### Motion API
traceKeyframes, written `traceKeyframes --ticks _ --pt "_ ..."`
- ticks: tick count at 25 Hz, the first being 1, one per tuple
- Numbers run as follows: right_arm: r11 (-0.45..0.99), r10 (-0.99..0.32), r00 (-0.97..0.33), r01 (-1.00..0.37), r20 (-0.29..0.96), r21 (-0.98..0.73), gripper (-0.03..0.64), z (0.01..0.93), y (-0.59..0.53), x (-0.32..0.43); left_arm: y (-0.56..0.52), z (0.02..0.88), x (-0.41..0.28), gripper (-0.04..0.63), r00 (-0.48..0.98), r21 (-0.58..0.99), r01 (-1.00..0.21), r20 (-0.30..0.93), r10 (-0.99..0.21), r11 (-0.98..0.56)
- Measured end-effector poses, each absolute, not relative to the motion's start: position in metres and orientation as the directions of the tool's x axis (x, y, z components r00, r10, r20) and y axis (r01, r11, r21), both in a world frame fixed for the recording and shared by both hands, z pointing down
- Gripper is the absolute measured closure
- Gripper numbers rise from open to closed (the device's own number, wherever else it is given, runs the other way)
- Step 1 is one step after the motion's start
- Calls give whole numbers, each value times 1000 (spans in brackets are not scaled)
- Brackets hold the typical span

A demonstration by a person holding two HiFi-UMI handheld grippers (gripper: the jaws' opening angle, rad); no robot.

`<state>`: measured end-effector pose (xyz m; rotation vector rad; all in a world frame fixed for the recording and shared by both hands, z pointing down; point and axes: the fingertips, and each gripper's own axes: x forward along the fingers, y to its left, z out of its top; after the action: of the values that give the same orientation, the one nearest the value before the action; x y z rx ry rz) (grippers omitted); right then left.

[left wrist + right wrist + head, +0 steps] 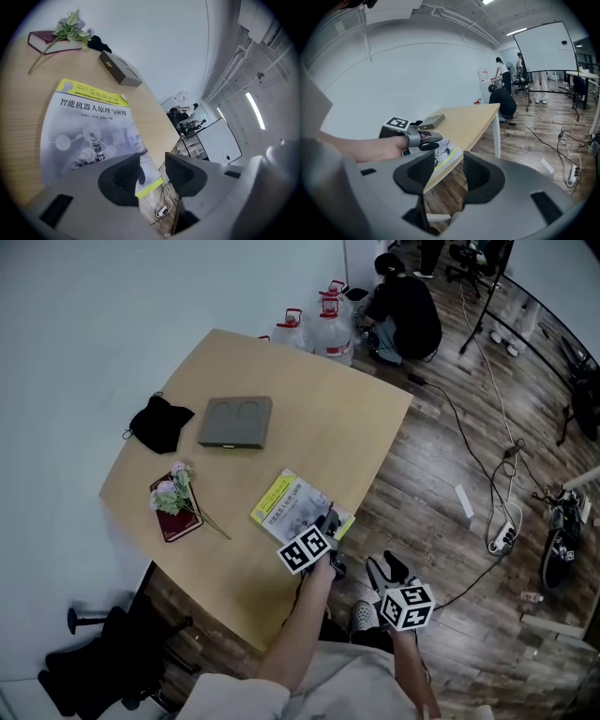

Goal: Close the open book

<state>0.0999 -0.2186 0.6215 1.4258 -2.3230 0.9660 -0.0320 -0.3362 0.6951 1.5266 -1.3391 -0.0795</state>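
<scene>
**Tabletop holdings: one closed book, two claws, sundries**

1. Book [298, 506] [89, 136]. It is closed and lies flat with its grey and yellow cover up. It sits by the near-right edge of the tabletop [328, 427], and one of its corners reaches that edge.

2. My left claw [330, 526] [154, 171]. It is at that corner of the book. The jaws stand part open with a clear gap between them. The yellow-green tip of the book's corner shows in the gap, and neither pad presses on it. I hold nothing here.

3. My right claw [386, 568] [449, 171]. It is off the tabletop, past the near-right edge and over the wooden floor. The jaws are wide apart and nothing is between them.

4. Grey flat case [235, 422]. It has two round recesses in its top and sits mid-table, towards the far-left edge.

5. Black cloth [159, 424]. It is crumpled by the far-left edge, just beside the case.

6. Dark red book [178, 521]. It is near the left corner.

7. Sprig of flowers [173, 488]. It lies across the dark red book, with its stem running onto the wood.

8. Water bottles [319, 324]. They stand on the floor beyond the far edge.

9. Person in black [405, 310]. The person crouches beside the bottles.
</scene>
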Motion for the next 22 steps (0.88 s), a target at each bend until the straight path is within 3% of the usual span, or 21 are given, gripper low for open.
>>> traceKeyframes --ticks 15,22 --pt "463 -631 -621 -783 465 -416 416 608 -188 77 -262 613 -65 426 290 574 -818 446 -847 22" --pt "545 -584 -680 -733 443 -406 416 599 -166 58 -214 578 -76 426 230 386 -921 417 -879 -58"
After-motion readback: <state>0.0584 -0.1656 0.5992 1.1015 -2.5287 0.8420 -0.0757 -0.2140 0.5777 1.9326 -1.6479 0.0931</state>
